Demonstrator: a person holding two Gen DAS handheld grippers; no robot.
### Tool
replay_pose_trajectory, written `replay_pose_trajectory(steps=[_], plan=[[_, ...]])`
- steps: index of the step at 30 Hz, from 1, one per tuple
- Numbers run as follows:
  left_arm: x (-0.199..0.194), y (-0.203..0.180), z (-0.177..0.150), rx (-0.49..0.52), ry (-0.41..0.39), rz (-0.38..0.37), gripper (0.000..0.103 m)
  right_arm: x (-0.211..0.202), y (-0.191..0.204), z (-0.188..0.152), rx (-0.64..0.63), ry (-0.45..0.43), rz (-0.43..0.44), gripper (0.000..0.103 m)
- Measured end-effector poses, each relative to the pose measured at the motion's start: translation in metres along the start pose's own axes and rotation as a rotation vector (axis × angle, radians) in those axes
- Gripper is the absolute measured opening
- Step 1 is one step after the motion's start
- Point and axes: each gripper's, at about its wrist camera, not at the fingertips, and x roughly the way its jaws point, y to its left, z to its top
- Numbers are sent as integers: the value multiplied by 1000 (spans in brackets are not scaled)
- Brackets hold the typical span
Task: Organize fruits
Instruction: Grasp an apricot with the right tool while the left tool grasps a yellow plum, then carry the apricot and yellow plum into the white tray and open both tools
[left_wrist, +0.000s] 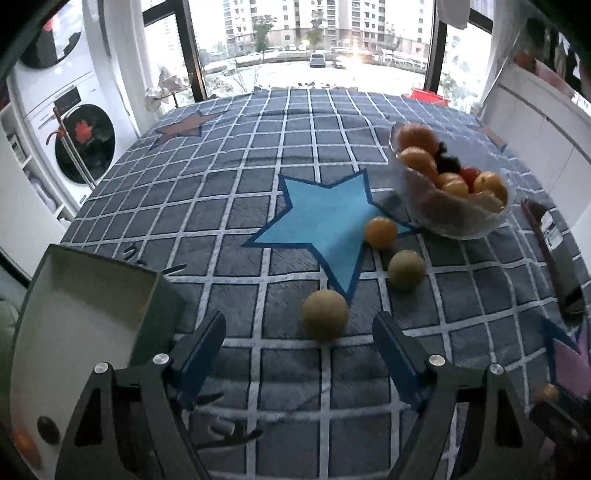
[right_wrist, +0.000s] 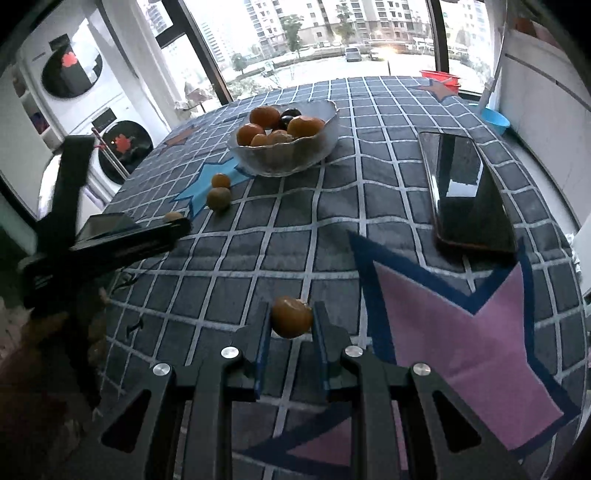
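Observation:
A glass bowl of oranges and dark fruit stands on the checked cloth; it also shows in the right wrist view. Three loose fruits lie before it: an orange one, a green one and a yellow-green one. My left gripper is open, just short of the yellow-green fruit. My right gripper is shut on a small orange fruit just above the cloth. The left gripper shows at the left of the right wrist view.
A white tray with a few small fruits stands at the left. A black phone lies on the right of the table. Washing machines stand left, a window behind. A red basin sits beyond the far edge.

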Motion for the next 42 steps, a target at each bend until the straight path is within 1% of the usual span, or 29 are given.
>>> replay_pose_trajectory(steps=[2,4,6,7,8,9,13,17,21,24,28,35,42], plan=[[5,-3,0,-1,2,2,83,-2,0,-2,-1,-2,5,24],[5,-3,0,-11,-7,-12,72,-3,2,-4,0,-2,11,24],[5,-3,2,-26,-5,-42,54,-4,3,-5,-4,-4,12,24],[4,-3,2,-32,-7,-56,48,-5,4,-6,-7,-4,11,24],[2,-4,2,-27,-12,-57,34,-5,5,-7,-8,-3,10,24],[1,-5,2,-19,-12,-65,27,-6,5,-8,-7,-2,11,24],[-8,1,-7,-35,1,-109,27,-11,8,-12,-5,3,11,24],[-35,14,-28,-68,0,-185,27,-15,14,-21,-10,16,6,24],[-67,20,-49,-44,-28,-198,27,-20,23,-28,-13,37,16,24],[-90,25,-62,-17,-52,-181,27,-26,33,-31,-14,45,30,24],[-109,38,-72,-15,-70,-172,27,-33,52,-31,-28,47,45,24],[-126,69,-82,-40,-107,-109,27,-42,90,-28,-86,46,52,24],[-131,105,-91,-81,-135,-49,27,-36,135,-21,-149,63,61,24]])
